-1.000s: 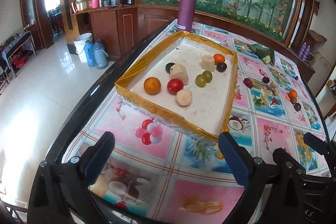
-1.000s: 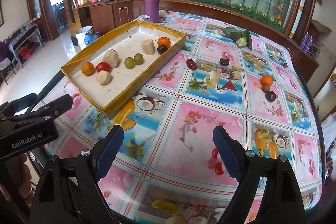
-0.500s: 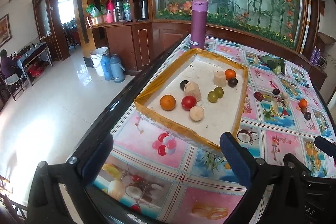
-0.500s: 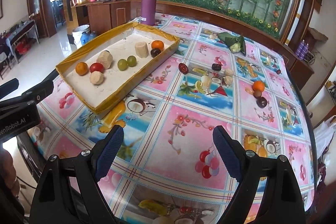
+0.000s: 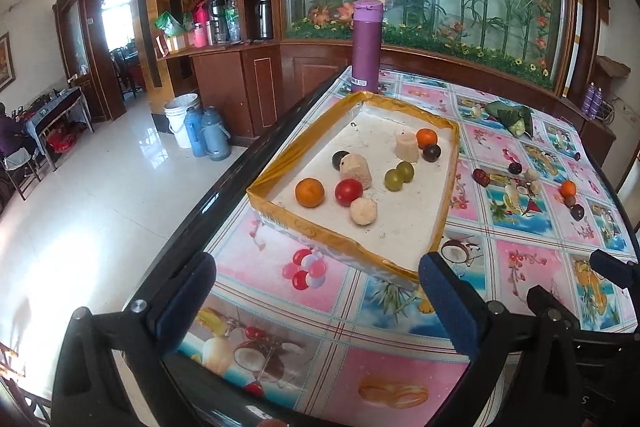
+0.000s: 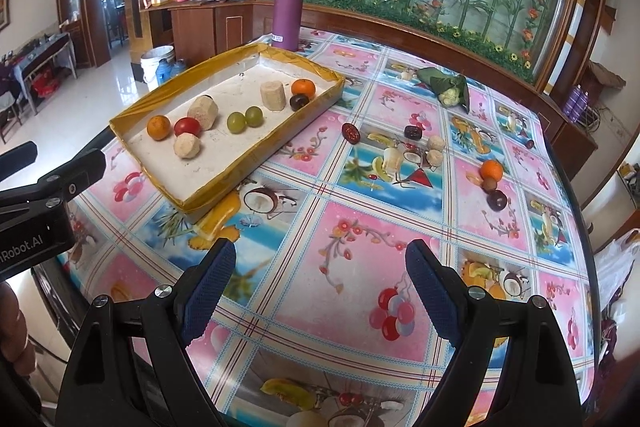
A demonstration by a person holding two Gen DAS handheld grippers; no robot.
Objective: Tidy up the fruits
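Inside tray [image 6: 256, 61]: two oranges [image 6: 159, 127], two grapes [image 6: 236, 122].

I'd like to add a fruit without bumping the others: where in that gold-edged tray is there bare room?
The tray is bare at its near end, below the tan ball, and at its far end toward the purple bottle. The middle is crowded: orange, tomato, two green grapes. The tablecloth ahead of the open right gripper is bare too.

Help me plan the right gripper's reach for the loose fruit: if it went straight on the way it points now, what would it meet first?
Probably the bare tablecloth. The right gripper stands open and empty, angled down at the cloth. The loose orange and dark plum lie farther off to its right; depth is uncertain.
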